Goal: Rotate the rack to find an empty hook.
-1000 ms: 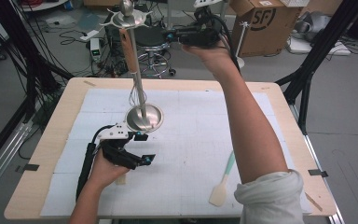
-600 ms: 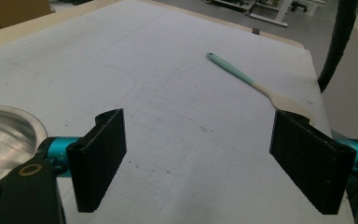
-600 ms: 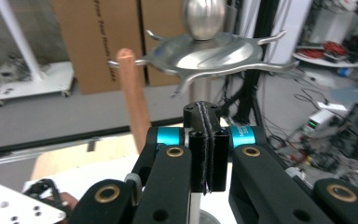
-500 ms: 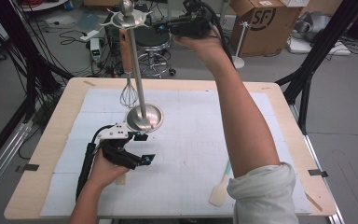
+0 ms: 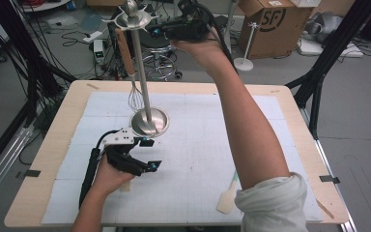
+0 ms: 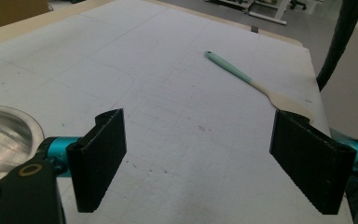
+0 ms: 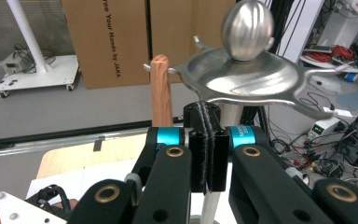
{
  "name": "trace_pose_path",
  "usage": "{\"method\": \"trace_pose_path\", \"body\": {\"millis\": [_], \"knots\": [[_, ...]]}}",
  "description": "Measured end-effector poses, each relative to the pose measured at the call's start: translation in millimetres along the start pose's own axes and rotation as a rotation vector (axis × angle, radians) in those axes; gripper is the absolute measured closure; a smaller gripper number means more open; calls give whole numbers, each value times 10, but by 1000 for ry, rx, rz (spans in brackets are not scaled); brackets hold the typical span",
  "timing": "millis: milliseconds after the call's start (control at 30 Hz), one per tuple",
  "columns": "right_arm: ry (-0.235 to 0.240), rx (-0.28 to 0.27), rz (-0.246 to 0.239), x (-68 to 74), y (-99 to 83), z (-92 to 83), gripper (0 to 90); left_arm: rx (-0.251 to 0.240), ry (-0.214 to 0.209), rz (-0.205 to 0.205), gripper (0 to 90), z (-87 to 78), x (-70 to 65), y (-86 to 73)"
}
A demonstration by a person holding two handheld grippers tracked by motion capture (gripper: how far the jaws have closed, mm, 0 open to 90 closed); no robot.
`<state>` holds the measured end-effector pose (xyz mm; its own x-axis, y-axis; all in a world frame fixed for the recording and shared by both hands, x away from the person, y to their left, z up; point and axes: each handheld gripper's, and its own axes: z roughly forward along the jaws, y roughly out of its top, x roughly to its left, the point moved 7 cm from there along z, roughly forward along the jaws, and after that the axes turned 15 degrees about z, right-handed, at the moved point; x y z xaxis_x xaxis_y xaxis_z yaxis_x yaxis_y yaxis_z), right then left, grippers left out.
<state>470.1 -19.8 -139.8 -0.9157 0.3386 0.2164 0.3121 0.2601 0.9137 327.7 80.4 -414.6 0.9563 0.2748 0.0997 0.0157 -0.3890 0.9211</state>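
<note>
Two grippers: the left gripper (image 5: 142,154) sat low on the table at about 7 o'clock from the stand's base, jaws spread with nothing between them; the right gripper (image 5: 162,33) was up high at 12 o'clock, jaws pressed flat together, pinching nothing.
Whisk: the whisk (image 5: 128,67) hung by its wooden handle from a hook on the stand's top disc (image 7: 251,77), wire end dangling just above the table, close beside the pole (image 5: 142,82) on its 9 o'clock side.
Stand: a steel pole rose from a round base (image 5: 149,123) near the middle of the mat, capped by a ball knob (image 7: 248,29).
Spatula: the spatula (image 5: 229,193) lay flat at roughly 4 o'clock from the base, well apart from both grippers.
Risk one: the right gripper sat right by the disc, so any sideways brush could rock the tall stand or swing the whisk off its hook, as I judged it.
Risk two: the left gripper was not holding the base, so nothing steadied the stand if it got knocked.
Surface: a white gridded mat (image 6: 177,93) covered a pale wooden table (image 5: 58,145).
Room: grey floor, cardboard boxes (image 5: 270,21), loose cables and black frame legs ringed the table.
</note>
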Motion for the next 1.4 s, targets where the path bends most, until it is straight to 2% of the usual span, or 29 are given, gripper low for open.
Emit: {"method": "trace_pose_path", "body": {"millis": [267,567,667,933,1233,1400], "knots": [[1,25,-24,137,29,119,900,3,-4,-1,192,22,-9,0],[-6,49,-46,240,79,261,900,4,-5,2,192,18,-8,-2],[0,52,-47,250,70,260,900,6,-4,5,192,11,-7,-5],[-12,68,-32,184,-21,125,900,7,-7,1,192,22,-18,-9],[-58,48,15,-27,-84,-98,900,13,-10,2,192,34,-20,-16],[-75,19,14,-125,-39,-177,900,10,-9,-4,192,42,-13,-19]]}}
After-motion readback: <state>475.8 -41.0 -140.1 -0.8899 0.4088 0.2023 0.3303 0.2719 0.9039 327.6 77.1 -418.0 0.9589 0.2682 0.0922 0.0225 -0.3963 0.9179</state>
